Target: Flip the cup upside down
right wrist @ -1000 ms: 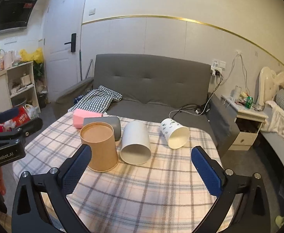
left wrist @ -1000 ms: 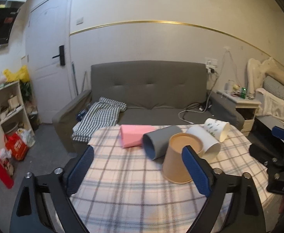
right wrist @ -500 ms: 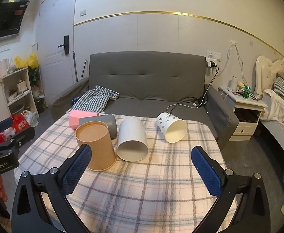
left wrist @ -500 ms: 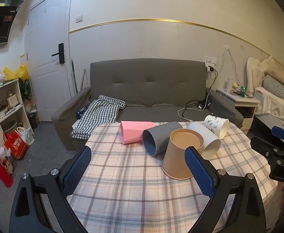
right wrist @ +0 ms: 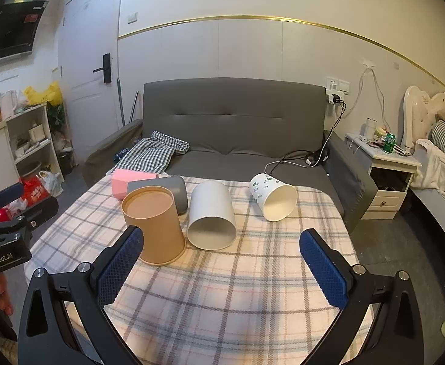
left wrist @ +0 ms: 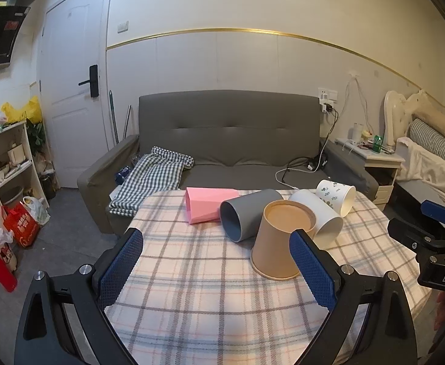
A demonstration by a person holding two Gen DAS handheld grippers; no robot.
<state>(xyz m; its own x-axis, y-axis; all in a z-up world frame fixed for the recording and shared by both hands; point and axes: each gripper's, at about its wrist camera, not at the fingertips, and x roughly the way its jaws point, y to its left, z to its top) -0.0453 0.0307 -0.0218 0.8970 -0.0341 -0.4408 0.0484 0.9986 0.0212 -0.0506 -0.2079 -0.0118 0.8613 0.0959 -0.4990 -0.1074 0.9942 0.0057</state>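
While both jaws are spread wide with nothing held, the left gripper point(left wrist: 216, 269) and right gripper point(right wrist: 222, 266) are kept above the table point(right wrist: 222, 298). The brown cup point(right wrist: 154, 223) is seen standing upside down, touching the white cup point(right wrist: 211, 216) lying beside it.

Brown cup point(right wrist: 155, 223), plaid tablecloth point(right wrist: 222, 289)

Cups, five: brown point(right wrist: 155, 225), white point(right wrist: 211, 216), patterned point(right wrist: 272, 196), grey point(left wrist: 248, 214), pink point(left wrist: 210, 203); one table point(right wrist: 253, 289)
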